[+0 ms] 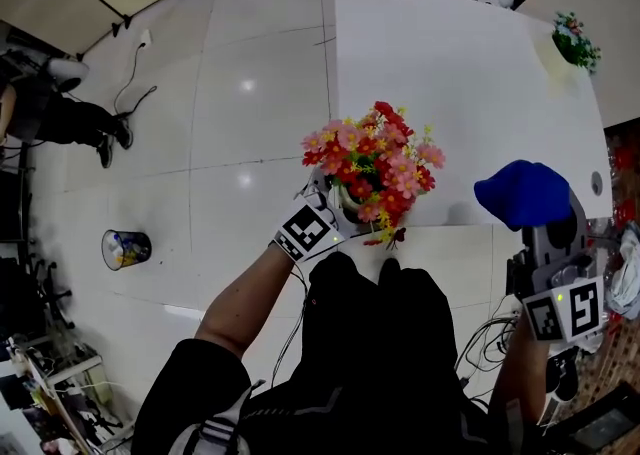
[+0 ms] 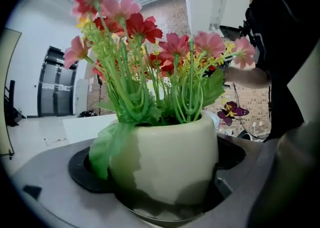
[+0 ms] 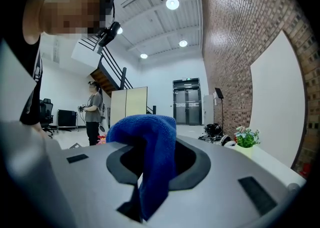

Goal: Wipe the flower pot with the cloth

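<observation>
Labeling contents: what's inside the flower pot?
Pink and red flowers on green stems rise from the flower pot. Its mouth is covered by leaves, so soil or filler can't be seen.

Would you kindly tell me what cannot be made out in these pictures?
1. Flower pot, head view: almost wholly hidden beneath its flowers.
2. Pot's base, left gripper view: hidden behind the left tongs gripping it.
3. Tips of the right tongs, right gripper view: covered by the blue cloth they hold.
4. Small plant on the table, head view: too small for detail.
</observation>
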The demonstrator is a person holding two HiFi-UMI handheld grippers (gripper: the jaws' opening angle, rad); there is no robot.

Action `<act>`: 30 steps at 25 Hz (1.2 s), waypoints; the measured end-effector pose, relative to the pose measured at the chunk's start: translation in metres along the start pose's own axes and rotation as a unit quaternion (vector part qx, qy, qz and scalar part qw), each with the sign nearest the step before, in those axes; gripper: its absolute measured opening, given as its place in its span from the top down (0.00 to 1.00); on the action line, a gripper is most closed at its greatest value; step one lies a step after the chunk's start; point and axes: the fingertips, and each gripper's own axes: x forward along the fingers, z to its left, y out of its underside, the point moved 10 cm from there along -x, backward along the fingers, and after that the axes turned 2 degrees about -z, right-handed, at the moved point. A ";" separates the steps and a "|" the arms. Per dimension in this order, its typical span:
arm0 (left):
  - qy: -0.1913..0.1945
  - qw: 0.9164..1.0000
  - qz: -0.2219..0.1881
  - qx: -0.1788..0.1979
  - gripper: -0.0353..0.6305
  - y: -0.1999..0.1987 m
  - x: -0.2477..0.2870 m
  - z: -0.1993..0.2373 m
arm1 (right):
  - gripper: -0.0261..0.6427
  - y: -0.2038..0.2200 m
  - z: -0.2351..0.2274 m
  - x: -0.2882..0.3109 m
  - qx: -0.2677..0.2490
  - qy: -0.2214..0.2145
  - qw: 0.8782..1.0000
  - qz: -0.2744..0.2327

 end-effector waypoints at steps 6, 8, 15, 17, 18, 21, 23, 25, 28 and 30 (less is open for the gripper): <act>0.015 0.999 0.022 0.020 0.06 0.011 0.001 -0.002 | 0.83 0.003 -0.005 0.004 0.004 -0.001 1.000 0.001; 0.018 0.999 0.026 0.035 0.06 0.013 0.004 -0.001 | 0.83 0.006 -0.006 0.007 0.006 -0.004 1.000 0.003; 0.039 0.997 0.045 0.053 0.06 0.018 0.008 -0.002 | 0.83 0.007 -0.002 0.007 0.013 -0.004 1.000 0.009; 0.052 0.996 0.055 0.048 0.05 0.016 0.004 -0.001 | 0.83 -0.006 -0.002 0.005 0.015 -0.002 1.000 0.006; 0.054 0.996 0.056 0.042 0.05 0.013 0.000 0.001 | 0.83 -0.014 -0.003 0.004 0.014 -0.002 1.000 0.004; 0.032 0.998 0.056 0.001 0.05 0.003 -0.017 0.007 | 0.83 -0.037 -0.006 0.001 0.009 -0.003 1.000 0.006; 0.010 0.997 0.068 -0.019 0.05 -0.001 -0.028 0.006 | 0.83 -0.051 -0.010 -0.002 0.013 0.000 1.000 0.004; -0.019 0.996 0.077 -0.034 0.05 -0.008 -0.042 -0.003 | 0.83 -0.066 -0.013 -0.005 0.018 -0.003 1.000 -0.004; -0.065 0.994 0.061 -0.057 0.05 -0.031 -0.067 -0.024 | 0.83 -0.086 -0.014 -0.010 0.024 -0.025 0.999 -0.020; -0.091 0.993 0.033 -0.070 0.05 -0.057 -0.088 -0.043 | 0.83 -0.100 -0.009 -0.013 0.034 -0.059 0.997 -0.032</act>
